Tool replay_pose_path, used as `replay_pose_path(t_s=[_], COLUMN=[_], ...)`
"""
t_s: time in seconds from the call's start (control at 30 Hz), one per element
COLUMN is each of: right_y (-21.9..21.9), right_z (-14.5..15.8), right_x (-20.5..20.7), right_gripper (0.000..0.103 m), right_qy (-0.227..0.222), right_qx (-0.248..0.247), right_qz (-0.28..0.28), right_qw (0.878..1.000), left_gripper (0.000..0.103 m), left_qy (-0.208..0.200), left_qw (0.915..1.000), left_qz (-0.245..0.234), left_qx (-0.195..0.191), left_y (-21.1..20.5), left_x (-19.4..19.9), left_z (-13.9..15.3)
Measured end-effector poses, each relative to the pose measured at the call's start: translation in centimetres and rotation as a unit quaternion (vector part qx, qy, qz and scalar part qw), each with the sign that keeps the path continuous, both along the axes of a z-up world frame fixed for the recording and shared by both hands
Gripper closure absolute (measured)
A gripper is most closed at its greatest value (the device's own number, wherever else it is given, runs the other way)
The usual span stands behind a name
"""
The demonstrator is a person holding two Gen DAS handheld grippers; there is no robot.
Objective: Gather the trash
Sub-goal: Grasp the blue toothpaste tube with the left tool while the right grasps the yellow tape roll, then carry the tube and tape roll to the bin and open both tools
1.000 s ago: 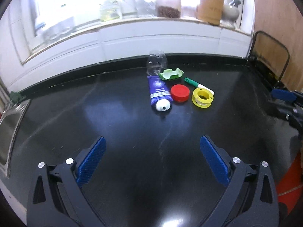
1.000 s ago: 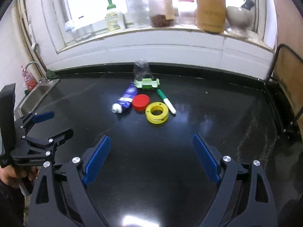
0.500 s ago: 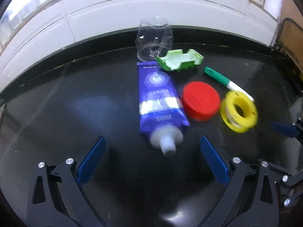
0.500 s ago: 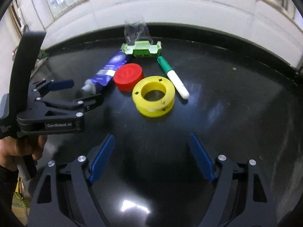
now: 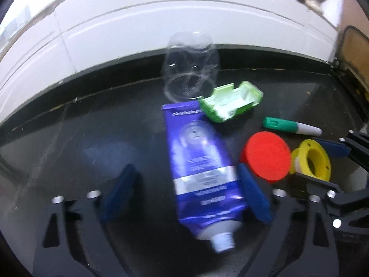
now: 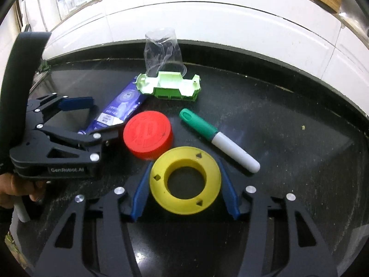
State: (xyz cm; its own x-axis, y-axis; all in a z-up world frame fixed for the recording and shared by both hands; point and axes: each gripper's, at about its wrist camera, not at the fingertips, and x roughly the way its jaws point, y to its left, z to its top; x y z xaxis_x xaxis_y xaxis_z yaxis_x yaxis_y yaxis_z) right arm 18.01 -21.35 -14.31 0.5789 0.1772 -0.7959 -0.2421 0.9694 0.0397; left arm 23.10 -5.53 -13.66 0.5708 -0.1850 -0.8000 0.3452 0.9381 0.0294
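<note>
On the black counter (image 6: 288,143) lie a blue tube (image 5: 203,168), a red lid (image 5: 265,159), a yellow spool (image 6: 185,182), a green-capped marker (image 6: 219,138), a light green plastic piece (image 6: 169,86) and a clear plastic cup (image 5: 190,69). My left gripper (image 5: 184,194) is open with its pads either side of the tube's lower half. My right gripper (image 6: 185,184) is open with the yellow spool between its pads, close to both. The left gripper also shows in the right wrist view (image 6: 76,115), around the tube (image 6: 120,106).
A white tiled wall (image 5: 161,30) runs along the counter's back edge. A dark metal frame (image 5: 352,53) stands at the right. The red lid (image 6: 147,133) sits between the tube and the spool, close to both grippers.
Both grippers have moved forward and down onto the pile. The tube now lies between the left pads, the spool between the right pads. The right jaws have narrowed.
</note>
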Motion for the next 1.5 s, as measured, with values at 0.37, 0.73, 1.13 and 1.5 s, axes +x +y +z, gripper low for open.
replay_pose_path(t_s=[0.37,0.73,1.13,1.5], right_y=[-1.1,-0.2,3.7,23.4], right_z=[2.7,5.2,7.7,10.9], right_x=[-3.4,-8.8,-9.8,-12.7], right_gripper=[0.048,0.048,0.048,0.048], right_qy=[-0.013,-0.033,-0.048,-0.060], right_qx=[0.028,0.031,0.034,0.066], right_qz=[-0.011,-0.002,0.029,0.212], right_qw=[0.999,0.999,0.998,0.973], left_gripper=[0.052,0.052,0.052,0.052], left_qy=[0.000,-0.013,-0.038,-0.080], left_qw=[0.9998,0.9998,0.9987,0.9807], left_qz=[-0.009,0.006,0.034,0.177], left_qx=[0.016,0.015,0.006,0.020], left_y=[0.8,3.0,6.2,22.1], left_x=[-4.0,-11.5,-14.7,-25.3], left_z=[3.0,5.4,7.0,11.4])
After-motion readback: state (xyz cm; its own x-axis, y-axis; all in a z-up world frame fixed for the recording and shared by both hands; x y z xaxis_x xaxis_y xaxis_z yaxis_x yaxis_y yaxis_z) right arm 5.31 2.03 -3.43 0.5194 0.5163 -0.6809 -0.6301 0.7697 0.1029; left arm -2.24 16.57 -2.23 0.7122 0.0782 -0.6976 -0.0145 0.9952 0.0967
